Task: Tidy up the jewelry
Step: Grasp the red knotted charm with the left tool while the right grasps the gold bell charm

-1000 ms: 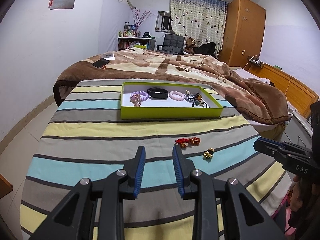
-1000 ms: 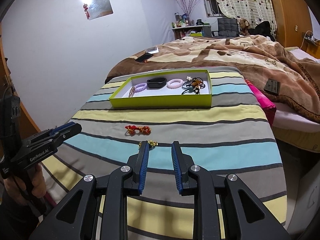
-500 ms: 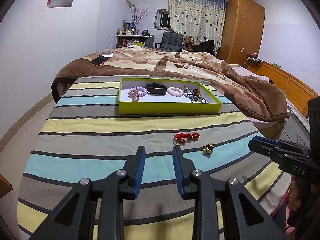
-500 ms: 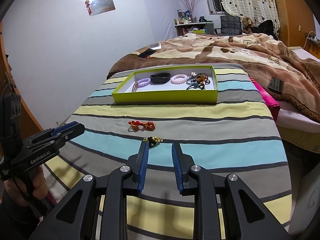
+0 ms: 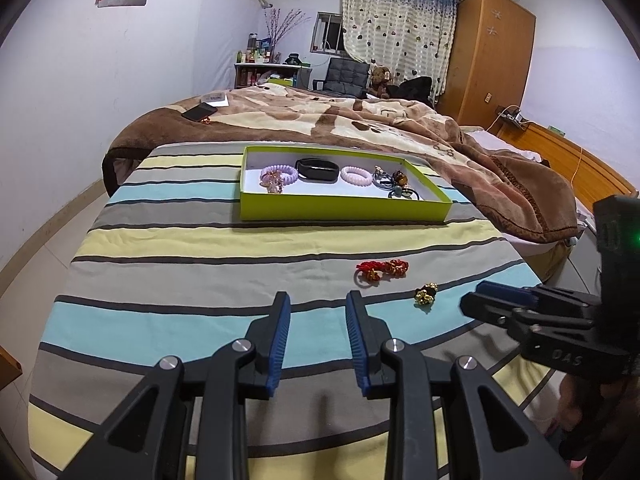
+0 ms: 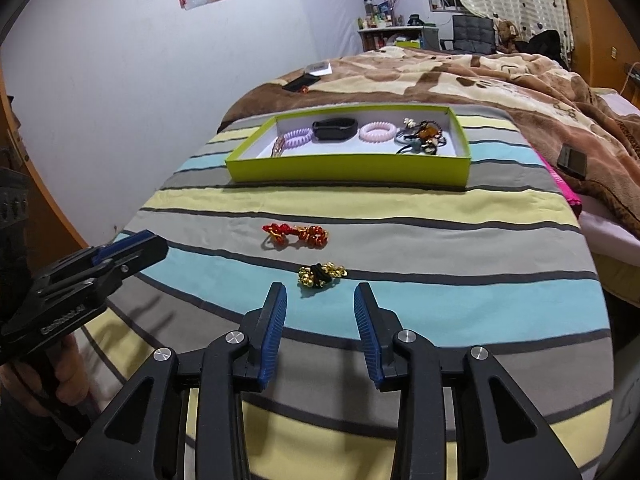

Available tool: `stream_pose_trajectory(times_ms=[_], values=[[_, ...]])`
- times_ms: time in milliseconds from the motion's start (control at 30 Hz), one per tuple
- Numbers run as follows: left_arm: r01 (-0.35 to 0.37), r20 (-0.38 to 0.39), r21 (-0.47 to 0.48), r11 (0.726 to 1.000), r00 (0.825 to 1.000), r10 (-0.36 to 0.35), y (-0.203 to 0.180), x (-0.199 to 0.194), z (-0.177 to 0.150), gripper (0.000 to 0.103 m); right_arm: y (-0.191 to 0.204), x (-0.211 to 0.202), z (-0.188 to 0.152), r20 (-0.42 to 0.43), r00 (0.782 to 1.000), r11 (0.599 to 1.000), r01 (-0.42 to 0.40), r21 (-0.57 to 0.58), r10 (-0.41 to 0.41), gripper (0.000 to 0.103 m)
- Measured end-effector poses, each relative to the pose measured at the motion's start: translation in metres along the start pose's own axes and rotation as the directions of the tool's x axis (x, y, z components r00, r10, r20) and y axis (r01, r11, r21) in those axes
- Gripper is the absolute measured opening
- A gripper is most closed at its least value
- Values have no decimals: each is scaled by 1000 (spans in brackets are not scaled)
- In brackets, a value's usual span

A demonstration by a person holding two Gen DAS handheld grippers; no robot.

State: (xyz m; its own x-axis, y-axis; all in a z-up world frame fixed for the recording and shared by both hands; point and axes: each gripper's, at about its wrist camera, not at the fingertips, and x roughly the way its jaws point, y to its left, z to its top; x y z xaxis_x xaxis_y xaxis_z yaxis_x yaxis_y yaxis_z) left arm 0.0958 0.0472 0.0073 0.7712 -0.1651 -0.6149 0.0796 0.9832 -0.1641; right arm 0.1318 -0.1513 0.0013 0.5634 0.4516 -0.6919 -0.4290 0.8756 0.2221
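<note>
Right wrist view puts our right tool (image 6: pixel 320 312) nearest, its blue fingers (image 6: pixel 274 340) spread wide and holding nothing, above the striped cloth (image 6: pixel 480 304). Just beyond the tips lies the gold hair tie (image 6: pixel 321 275), with nothing in the way. Farther on sits the red hair tie (image 6: pixel 296 235), then the green tray (image 6: pixel 348 168) with bracelets, then the brown blanket (image 6: pixel 460 76). Our left tool (image 5: pixel 314 332) also hangs parted and empty over the cloth.
</note>
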Motion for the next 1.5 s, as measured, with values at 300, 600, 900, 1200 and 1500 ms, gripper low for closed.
stream_pose_trajectory(times_ms=[300, 600, 900, 1200, 1500], values=[[-3, -7, -15, 1000, 1000, 3, 7, 5, 1, 30, 9, 38, 9, -92, 994, 999, 48, -18, -50, 36], [5, -10, -22, 1000, 1000, -5, 8, 12, 5, 31, 14, 50, 17, -111, 990, 995, 89, -35, -93, 35], [27, -27, 10, 1000, 999, -26, -3, 21, 12, 31, 7, 42, 11, -99, 993, 998, 66, -25, -68, 28], [102, -96, 117, 988, 991, -91, -33, 49, 24, 40, -7, 21, 7, -61, 997, 999, 38, 29, -36, 28], [105, -178, 206, 973, 982, -68, -58, 87, 28, 43, -26, 3, 7, -22, 999, 997, 40, 73, -39, 28]])
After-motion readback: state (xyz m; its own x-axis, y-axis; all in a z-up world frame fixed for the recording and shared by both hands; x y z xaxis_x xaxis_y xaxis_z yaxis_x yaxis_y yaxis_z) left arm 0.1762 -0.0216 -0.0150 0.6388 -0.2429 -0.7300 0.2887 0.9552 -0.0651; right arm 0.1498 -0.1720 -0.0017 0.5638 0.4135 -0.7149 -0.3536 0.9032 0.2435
